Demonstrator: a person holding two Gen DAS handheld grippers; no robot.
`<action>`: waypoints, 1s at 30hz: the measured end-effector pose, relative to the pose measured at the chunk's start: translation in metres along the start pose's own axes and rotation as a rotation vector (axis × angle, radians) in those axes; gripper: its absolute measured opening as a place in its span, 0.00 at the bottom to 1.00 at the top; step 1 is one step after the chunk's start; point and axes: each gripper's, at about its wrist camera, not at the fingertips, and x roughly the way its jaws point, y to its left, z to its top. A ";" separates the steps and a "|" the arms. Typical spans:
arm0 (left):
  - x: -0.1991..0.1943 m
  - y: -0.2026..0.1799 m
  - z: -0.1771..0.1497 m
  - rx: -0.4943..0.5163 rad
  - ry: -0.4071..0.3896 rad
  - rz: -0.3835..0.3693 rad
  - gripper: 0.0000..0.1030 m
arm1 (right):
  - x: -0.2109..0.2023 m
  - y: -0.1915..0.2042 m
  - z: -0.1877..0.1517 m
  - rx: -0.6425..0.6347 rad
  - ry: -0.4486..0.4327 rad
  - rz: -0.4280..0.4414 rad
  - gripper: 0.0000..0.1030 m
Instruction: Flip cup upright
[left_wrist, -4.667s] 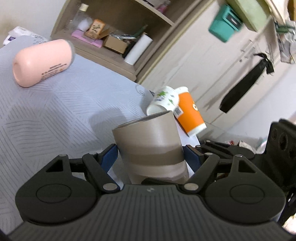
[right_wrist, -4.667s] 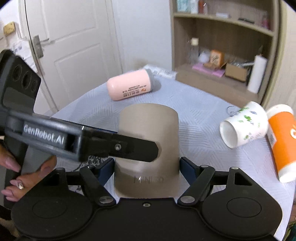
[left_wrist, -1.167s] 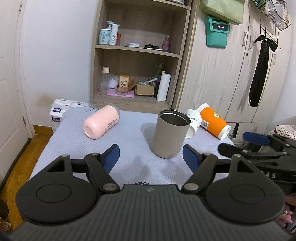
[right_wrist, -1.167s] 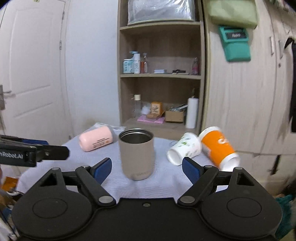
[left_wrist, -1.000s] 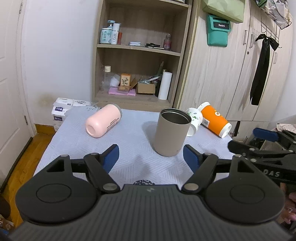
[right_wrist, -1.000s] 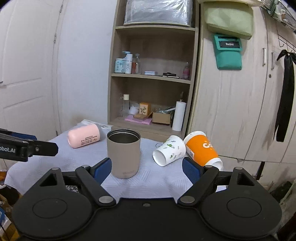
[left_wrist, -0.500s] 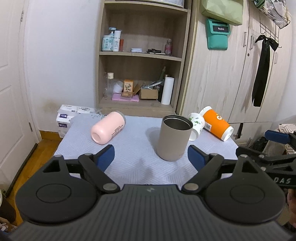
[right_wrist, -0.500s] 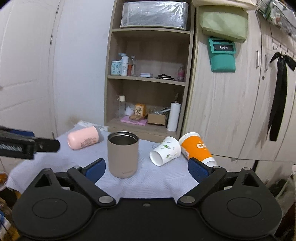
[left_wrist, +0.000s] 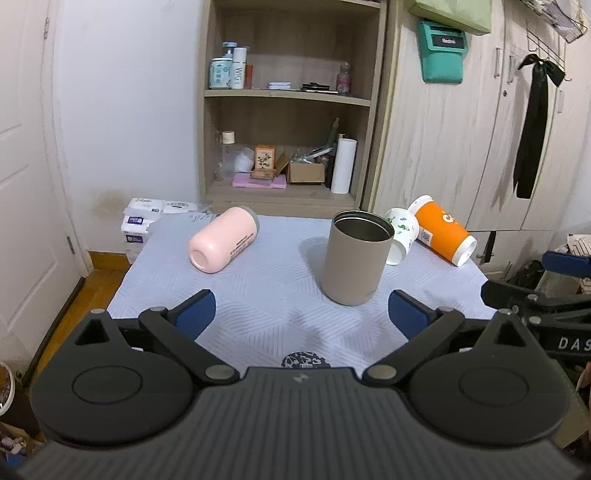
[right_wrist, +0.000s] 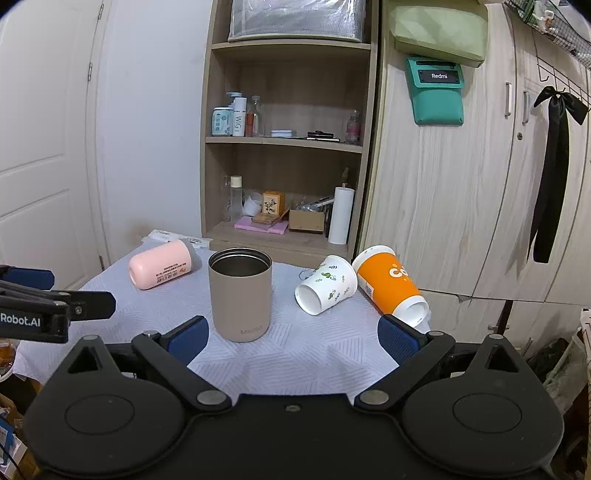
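Note:
A taupe metal cup (left_wrist: 355, 256) (right_wrist: 240, 293) stands upright on the table, mouth up. A pink cup (left_wrist: 223, 243) (right_wrist: 161, 268) lies on its side at the left. A white cup with green leaf print (left_wrist: 400, 235) (right_wrist: 327, 284) and an orange cup (left_wrist: 443, 234) (right_wrist: 389, 283) lie on their sides at the right. My left gripper (left_wrist: 302, 314) is open and empty, back from the table's near edge. My right gripper (right_wrist: 293, 334) is open and empty, also back from the cups.
The table has a grey patterned cloth (left_wrist: 258, 288) (right_wrist: 314, 350). Behind it stand a wooden shelf unit (left_wrist: 288, 110) with bottles and boxes and wardrobe doors (right_wrist: 461, 203). Tissue packs (left_wrist: 147, 214) lie at the far left. The other gripper shows at each view's side edge.
Both grippers let go of the taupe cup, which now stands upright, and drew back and up from the table. In the last second they kept retreating slightly.

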 end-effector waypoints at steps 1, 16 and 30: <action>-0.001 0.001 0.001 -0.006 -0.002 0.007 1.00 | 0.000 0.000 0.000 0.000 0.002 0.001 0.97; 0.001 0.002 0.001 0.038 0.055 0.086 1.00 | 0.006 0.001 0.002 0.011 0.025 -0.021 1.00; 0.000 0.006 0.001 0.045 0.077 0.107 1.00 | 0.007 0.006 0.003 0.013 0.034 -0.039 1.00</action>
